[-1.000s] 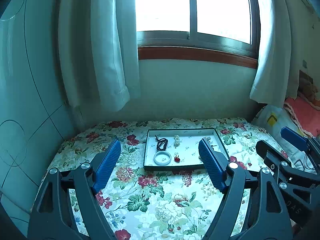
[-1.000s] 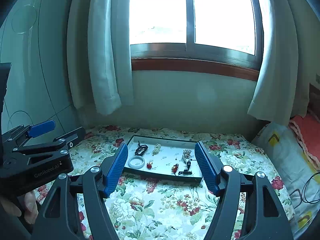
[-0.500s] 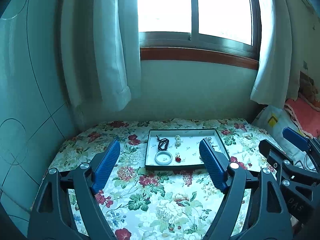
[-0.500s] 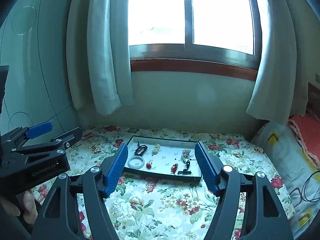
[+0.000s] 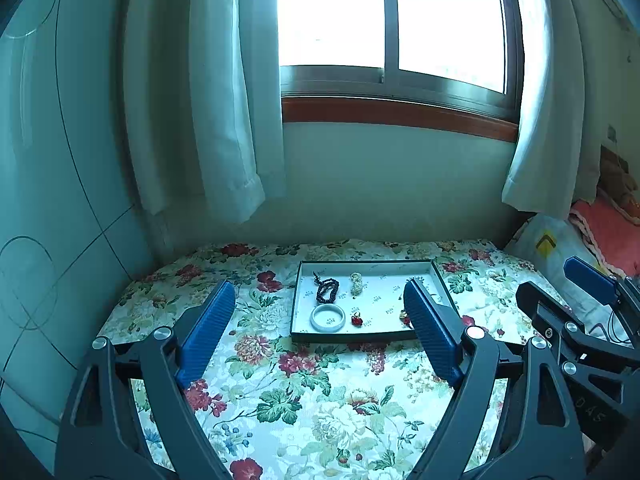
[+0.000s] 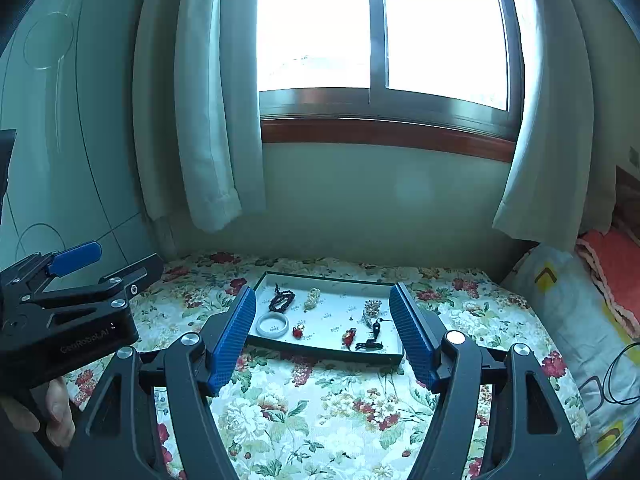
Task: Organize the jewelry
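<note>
The big flowery cloth [image 6: 320,412] covered the whole table under the window [image 5: 390,20], and it looked the same as it did a second before. Almost nothing had changed in that time. The view from the left claw crept a tiny bit closer to the tray, and the view from the right claw hardly moved at all.

The tray [image 6: 320,350] sat in the middle of the cloth, well ahead of both claws. All the jewelry lay inside it, spread out in small spots and not touching much. None of it had moved.

The left claw [image 5: 320,330] hung in the air with its two blue fingers wide apart and nothing between them. The right claw [image 6: 324,328] hung the same way, spread wide and empty. A hand [image 6: 56,412] held the left claw's handle.

In the tray were a white bangle [image 6: 272,325], a dark bead bracelet [image 6: 281,300], a pale bead bunch [image 6: 313,298], a second pale bunch [image 6: 371,309], two little red pieces [image 6: 298,332] and a small black piece [image 6: 370,345].

I think this quiet moment could fit two times: just before a piece gets picked up, or after the pieces were all set down. The pictures could not tell me which.
</note>
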Motion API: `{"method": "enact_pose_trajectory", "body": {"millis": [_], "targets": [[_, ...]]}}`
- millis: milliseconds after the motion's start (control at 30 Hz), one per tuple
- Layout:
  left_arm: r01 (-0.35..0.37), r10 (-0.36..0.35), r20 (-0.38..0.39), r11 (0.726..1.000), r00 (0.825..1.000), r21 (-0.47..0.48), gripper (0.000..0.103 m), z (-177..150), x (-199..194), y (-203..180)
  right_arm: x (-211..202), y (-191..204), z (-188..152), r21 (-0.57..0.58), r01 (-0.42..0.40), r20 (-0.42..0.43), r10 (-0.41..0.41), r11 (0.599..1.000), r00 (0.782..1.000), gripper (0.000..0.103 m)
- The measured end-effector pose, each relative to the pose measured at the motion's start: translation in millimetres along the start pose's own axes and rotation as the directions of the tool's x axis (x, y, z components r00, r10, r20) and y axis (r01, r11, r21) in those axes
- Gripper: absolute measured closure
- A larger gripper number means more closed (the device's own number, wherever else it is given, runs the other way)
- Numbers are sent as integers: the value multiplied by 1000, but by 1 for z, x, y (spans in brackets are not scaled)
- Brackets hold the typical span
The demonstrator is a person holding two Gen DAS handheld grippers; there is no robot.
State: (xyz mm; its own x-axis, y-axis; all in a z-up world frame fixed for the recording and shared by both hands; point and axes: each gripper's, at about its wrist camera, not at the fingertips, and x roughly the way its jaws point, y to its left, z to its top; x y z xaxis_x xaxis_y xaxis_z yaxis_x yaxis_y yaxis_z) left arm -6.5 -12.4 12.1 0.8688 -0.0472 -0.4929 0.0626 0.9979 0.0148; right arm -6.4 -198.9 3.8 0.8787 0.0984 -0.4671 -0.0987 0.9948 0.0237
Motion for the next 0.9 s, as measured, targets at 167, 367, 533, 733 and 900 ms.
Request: {"method": "enact_pose_trajectory", "body": {"millis": [167, 367, 533, 733, 900], "targets": [[-2, 2, -2, 1000, 1000, -3, 17, 1, 1, 0, 0, 1, 1, -1, -1, -1, 1, 1000, 1000, 35], [-5, 5, -3, 1000, 1000, -4, 16, 1, 2, 1, 0, 1, 1, 0, -2, -2, 2, 1000, 1000, 35], [-9, 9, 1, 1000, 1000, -6, 11, 0, 2, 1, 0, 1, 1, -1, -2, -2, 2, 1000, 1000, 35], [-11, 11, 2, 1000, 1000, -4, 11, 0, 3, 1, 0, 1, 1, 0, -3, -3, 3, 1000, 1000, 35], [-11, 11, 2, 1000, 1000, -4, 11, 0, 3, 1, 0, 0, 1, -1, -2, -2, 2, 1000, 1000, 35]]}}
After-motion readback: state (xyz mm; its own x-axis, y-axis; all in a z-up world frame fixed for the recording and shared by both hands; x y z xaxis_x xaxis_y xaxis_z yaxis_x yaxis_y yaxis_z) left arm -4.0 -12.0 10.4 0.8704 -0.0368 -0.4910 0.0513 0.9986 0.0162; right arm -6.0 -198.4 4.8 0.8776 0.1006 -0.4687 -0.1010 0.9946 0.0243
